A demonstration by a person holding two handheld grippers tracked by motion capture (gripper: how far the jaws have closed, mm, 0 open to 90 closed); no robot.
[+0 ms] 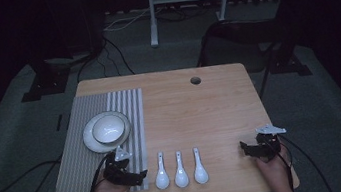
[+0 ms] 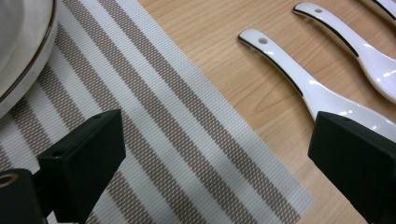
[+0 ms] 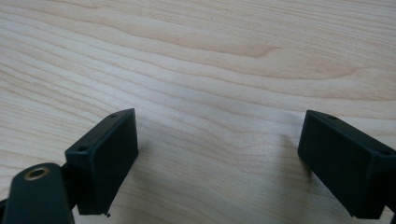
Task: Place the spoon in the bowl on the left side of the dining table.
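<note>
At the bottom of the high view, the left gripper (image 1: 138,177) rests low on the near corner of the striped placemat (image 1: 74,165), jaws spread wide and holding nothing; it points toward the first spoon (image 1: 162,175), probably lined up for a pick. In the left gripper view that spoon (image 2: 308,86) lies just beside the mat's edge, bowl end close to one jaw. Lower right, the right gripper (image 1: 244,149) sits on bare table (image 1: 210,105), jaws also spread and empty, likely waiting. Two more spoons (image 1: 181,172) lie in a neat row. Farther up at left, a bowl (image 1: 108,129) sits on a plate (image 1: 90,142).
</note>
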